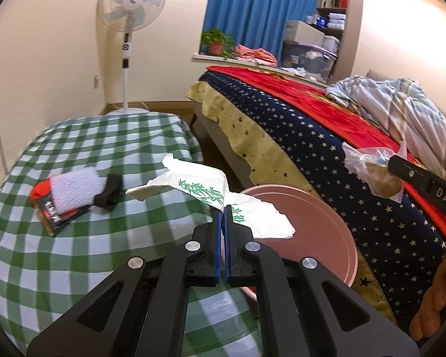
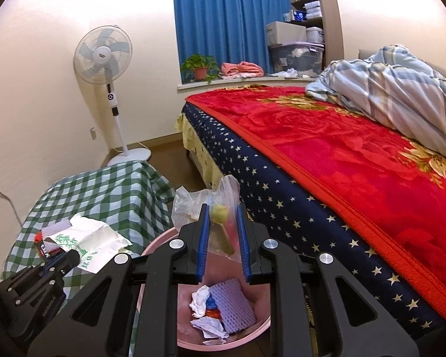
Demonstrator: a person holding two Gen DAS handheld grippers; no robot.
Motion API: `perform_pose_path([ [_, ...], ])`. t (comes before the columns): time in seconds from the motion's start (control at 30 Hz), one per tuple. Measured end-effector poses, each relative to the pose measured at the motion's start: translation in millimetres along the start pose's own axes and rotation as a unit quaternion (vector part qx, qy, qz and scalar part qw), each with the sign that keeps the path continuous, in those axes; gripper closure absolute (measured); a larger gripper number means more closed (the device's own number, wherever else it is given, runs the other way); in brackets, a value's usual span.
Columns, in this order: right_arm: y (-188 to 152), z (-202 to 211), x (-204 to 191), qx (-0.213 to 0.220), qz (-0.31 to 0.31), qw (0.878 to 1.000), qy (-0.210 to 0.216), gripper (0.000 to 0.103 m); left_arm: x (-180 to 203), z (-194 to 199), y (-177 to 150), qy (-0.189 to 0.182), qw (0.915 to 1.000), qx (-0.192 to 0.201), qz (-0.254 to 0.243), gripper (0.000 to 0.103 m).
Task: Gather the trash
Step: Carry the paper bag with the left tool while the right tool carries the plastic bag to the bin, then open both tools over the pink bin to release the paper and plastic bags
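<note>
My left gripper (image 1: 223, 208) is shut on a white paper wrapper with green bamboo print (image 1: 199, 186), held above the table edge beside the pink bin (image 1: 327, 220). The wrapper also shows in the right wrist view (image 2: 95, 238). My right gripper (image 2: 222, 208) holds a clear plastic bag with food scraps (image 2: 220, 217) between its blue pads, above the pink bin (image 2: 223, 345). The bin holds crumpled paper (image 2: 200, 297) and a purple foam net (image 2: 232, 306). The bag also shows in the left wrist view (image 1: 371, 169).
A green checked table (image 1: 74, 253) carries a foam-netted item with a red and black packet (image 1: 65, 196). A bed with a red blanket (image 2: 342, 148) stands to the right. A standing fan (image 1: 130, 9) stands in the far corner.
</note>
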State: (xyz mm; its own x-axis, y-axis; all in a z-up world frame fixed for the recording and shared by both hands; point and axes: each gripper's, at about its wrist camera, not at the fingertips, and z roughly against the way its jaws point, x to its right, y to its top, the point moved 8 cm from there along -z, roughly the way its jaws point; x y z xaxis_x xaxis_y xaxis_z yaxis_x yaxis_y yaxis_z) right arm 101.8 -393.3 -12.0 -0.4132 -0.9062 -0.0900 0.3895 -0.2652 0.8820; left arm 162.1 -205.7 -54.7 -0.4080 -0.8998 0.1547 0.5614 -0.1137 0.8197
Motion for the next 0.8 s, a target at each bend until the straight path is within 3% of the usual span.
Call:
perform_pose_path([
  [0.63, -5, -16, 9, -0.013, -0.007, 1.0, -0.013, 0.084, 33, -31, -8, -0.042, 0.9988, -0.024, -0.009, 0.101],
  [0.73, -6, -18, 12, -0.015, -0.01, 1.0, -0.021, 0.076, 38, -34, -11, -0.058, 0.9978, -0.032, -0.008, 0.1],
  [0.8, -6, -17, 16, -0.015, -0.016, 0.999, -0.025, 0.052, 39, -36, -14, -0.071, 0.9966, -0.042, 0.0, 0.093],
])
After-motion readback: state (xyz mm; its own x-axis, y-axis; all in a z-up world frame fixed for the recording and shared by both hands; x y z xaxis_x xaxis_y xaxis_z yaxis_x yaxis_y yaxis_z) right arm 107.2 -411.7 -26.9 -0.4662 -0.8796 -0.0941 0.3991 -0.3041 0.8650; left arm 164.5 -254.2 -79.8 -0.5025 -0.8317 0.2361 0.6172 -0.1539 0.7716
